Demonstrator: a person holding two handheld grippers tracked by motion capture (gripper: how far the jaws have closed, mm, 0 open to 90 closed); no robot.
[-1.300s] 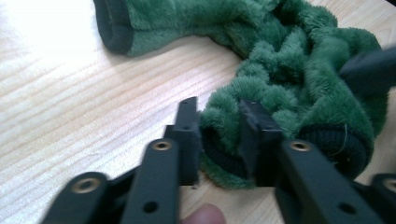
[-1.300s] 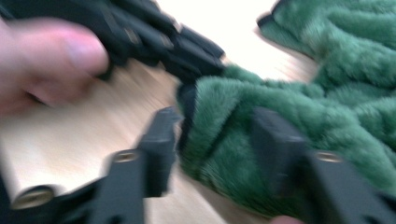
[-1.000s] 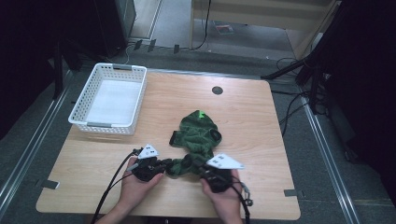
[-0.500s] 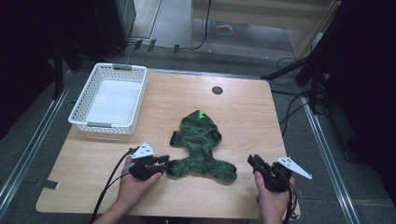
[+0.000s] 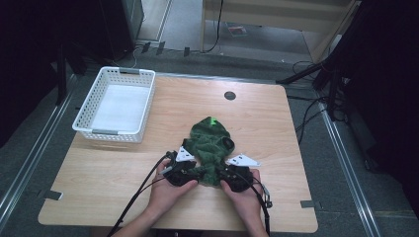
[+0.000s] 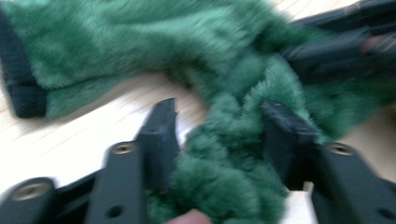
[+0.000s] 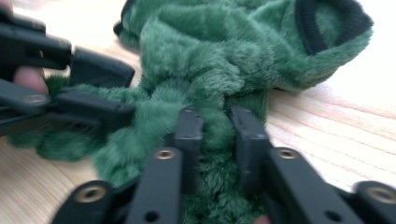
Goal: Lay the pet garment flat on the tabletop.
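Note:
A fuzzy green garment point(image 5: 210, 143) with black trim lies bunched near the middle of the wooden table point(image 5: 99, 187), hood end away from me. My left gripper point(image 5: 195, 173) is at its near left edge. In the left gripper view point(image 6: 219, 126) a thick wad of the green garment point(image 6: 224, 70) fills the gap between the jaws, which stand fairly wide. My right gripper point(image 5: 222, 174) is at the near right edge. In the right gripper view point(image 7: 218, 126) its jaws are close together, pinching the green garment point(image 7: 210, 60). The two grippers almost touch.
A white plastic basket point(image 5: 113, 132) stands at the table's far left. A round black cable port point(image 5: 230, 95) sits near the far edge. Cables trail from both grippers toward the near edge. Dark equipment and floor cables surround the table.
The right gripper swung out to the right, away from the garment, then came back and closed on its near edge. The left gripper edged right, and the garment's near end is more bunched.

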